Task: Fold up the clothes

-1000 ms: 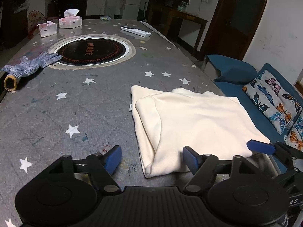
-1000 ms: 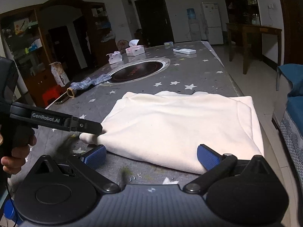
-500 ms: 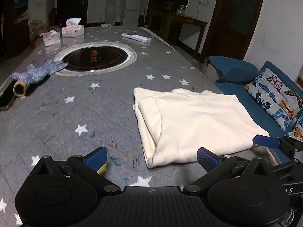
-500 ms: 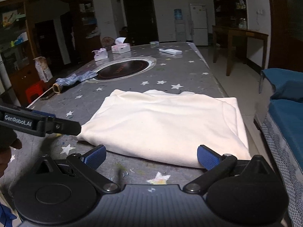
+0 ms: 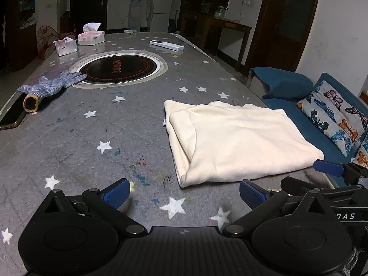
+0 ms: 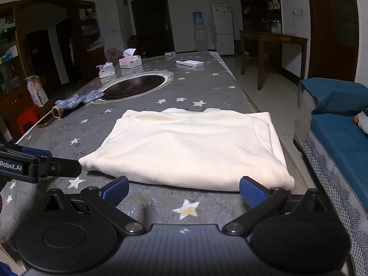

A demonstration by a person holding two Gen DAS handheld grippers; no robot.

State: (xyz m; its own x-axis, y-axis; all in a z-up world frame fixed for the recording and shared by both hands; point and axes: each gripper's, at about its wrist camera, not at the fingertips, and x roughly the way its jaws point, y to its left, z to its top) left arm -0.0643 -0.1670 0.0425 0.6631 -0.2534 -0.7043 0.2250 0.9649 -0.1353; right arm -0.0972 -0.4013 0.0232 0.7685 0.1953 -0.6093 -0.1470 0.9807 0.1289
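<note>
On the grey star-printed table [image 5: 69, 138], near its edge by the blue sofa [image 5: 287, 87], lies the cream soft folded garment [image 5: 237, 142], flat and in a neat rectangle. Its long side runs across the near edge of the table, from one claw toward the other. The right gripper [image 6: 184, 187] sits just in front of that long folded edge, with its blue pads spread wide and nothing between them. The left gripper [image 5: 184, 191] is also wide open and empty, and it points at the bare table just beside the garment's short end, so the right one looks nearer to the cloth. The left view shows the layers stacked at the short end and the butterfly cushion [image 5: 333, 115]. The right view shows the whole long edge instead, with the left claw's black finger [image 6: 55, 166] close to the garment's corner. A grey knit glove [image 5: 53, 85] lies well apart.
</note>
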